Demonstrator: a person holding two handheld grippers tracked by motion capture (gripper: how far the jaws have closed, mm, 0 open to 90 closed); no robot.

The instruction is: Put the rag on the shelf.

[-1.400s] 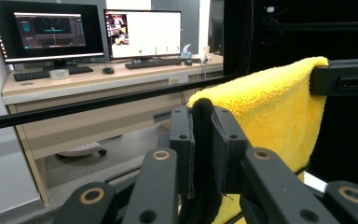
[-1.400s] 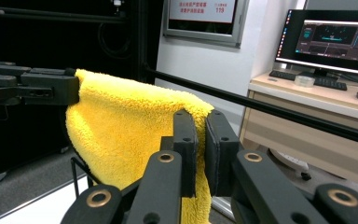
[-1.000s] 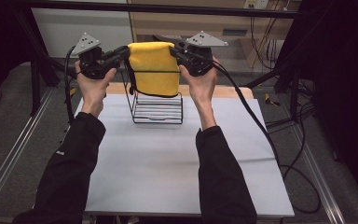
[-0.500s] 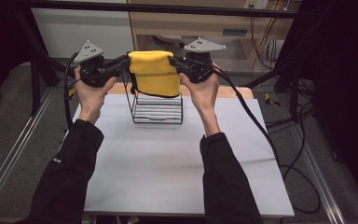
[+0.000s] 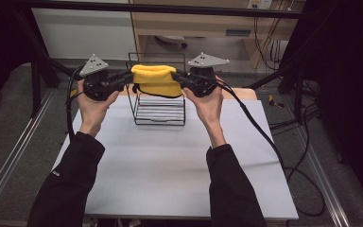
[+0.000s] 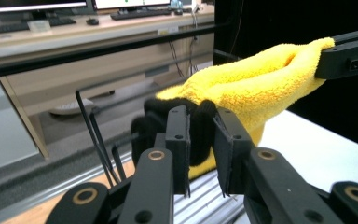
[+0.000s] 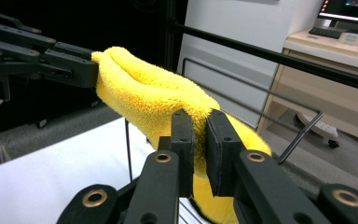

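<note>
Left hand-held gripper [image 5: 128, 81] clamps the black-trimmed left end of the yellow cloth [image 5: 157, 80]; its jaws close narrowly on the fabric. Right hand-held gripper [image 5: 179, 80] pinches the opposite end in the same manner. Between them the cloth hangs stretched and folded, directly above the black wire rack [image 5: 159, 97], its lower edge dipping behind the rack's upper wires. The rack stands at the far side of the white table [image 5: 170, 170]. Black cables [image 5: 260, 137] trail across the table's right edge.
</note>
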